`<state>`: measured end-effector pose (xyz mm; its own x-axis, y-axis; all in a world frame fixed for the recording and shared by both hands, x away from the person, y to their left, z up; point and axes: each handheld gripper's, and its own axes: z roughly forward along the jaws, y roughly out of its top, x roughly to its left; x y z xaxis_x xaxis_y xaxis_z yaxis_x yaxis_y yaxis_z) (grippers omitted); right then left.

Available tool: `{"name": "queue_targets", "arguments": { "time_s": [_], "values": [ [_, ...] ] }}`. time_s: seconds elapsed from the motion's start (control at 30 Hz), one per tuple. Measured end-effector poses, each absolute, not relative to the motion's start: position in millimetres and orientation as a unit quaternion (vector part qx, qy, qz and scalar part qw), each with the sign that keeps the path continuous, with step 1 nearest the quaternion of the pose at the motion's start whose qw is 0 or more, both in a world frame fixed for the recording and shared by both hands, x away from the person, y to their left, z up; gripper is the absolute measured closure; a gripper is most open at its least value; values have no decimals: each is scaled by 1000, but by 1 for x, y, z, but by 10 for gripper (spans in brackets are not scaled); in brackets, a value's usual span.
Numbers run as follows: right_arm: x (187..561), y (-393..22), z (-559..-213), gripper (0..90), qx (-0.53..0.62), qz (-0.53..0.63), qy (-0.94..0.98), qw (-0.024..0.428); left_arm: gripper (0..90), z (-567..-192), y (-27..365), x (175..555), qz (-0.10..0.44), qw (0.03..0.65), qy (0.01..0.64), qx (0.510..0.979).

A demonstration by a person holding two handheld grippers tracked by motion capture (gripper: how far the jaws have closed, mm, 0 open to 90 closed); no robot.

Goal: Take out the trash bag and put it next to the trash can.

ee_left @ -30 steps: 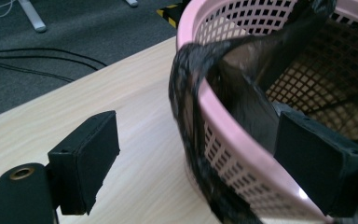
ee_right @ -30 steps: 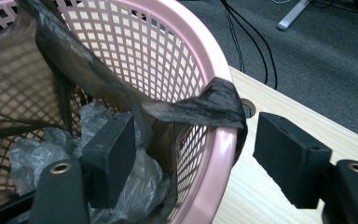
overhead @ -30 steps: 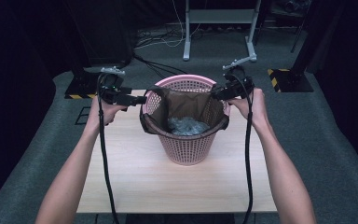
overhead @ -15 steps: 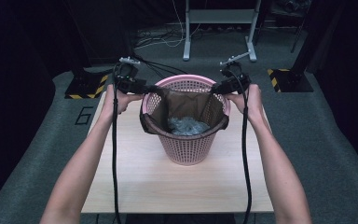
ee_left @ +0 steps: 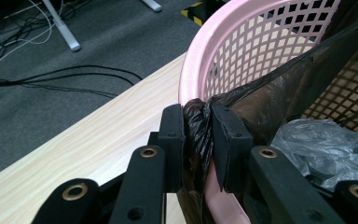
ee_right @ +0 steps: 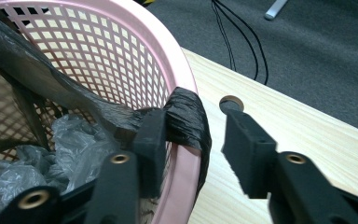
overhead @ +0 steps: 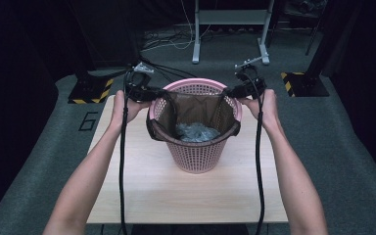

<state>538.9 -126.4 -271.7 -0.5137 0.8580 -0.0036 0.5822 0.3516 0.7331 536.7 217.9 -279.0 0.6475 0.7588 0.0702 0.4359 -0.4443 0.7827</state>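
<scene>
On the pale wooden tabletop (overhead: pixel 142 191) stands a pink perforated plastic basket (overhead: pixel 196 155) lined with a black plastic bag (overhead: pixel 188 105). The left gripper (ee_left: pixel 198 135) has just been closing and its jaws pinch the bag's bunched edge at the rim. The right gripper (ee_right: pixel 193 140) has been closing too; its jaws stand spread, with the bag's edge (ee_right: pixel 186 116) and rim between them. The high view shows both hands level on opposite sides of the basket; the gripper views alone show the pinch.
</scene>
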Motion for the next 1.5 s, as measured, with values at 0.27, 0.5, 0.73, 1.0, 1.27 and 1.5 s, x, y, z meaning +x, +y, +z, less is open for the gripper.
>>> {"name": "queue_targets", "arguments": {
  "time_s": [0.27,0.5,0.73,1.0,1.27,1.5],
  "values": [
    [535,-127,-272,761,447,357,796,198,738,-276,219,532,216,387,365,819],
    [531,-129,-271,751,449,361,792,202,843,-272,217,522,228,397,350,817],
    [528,-129,-272,770,450,363,789,209,894,-273,212,516,200,404,333,828],
    [524,-128,-272,772,447,360,787,225,894,-274,213,516,181,412,335,828],
    [521,-127,-269,816,440,365,785,238,893,-274,210,517,176,413,333,829],
    [520,-125,-268,900,439,365,787,234,893,-273,207,516,171,417,327,831]
  ]
}}
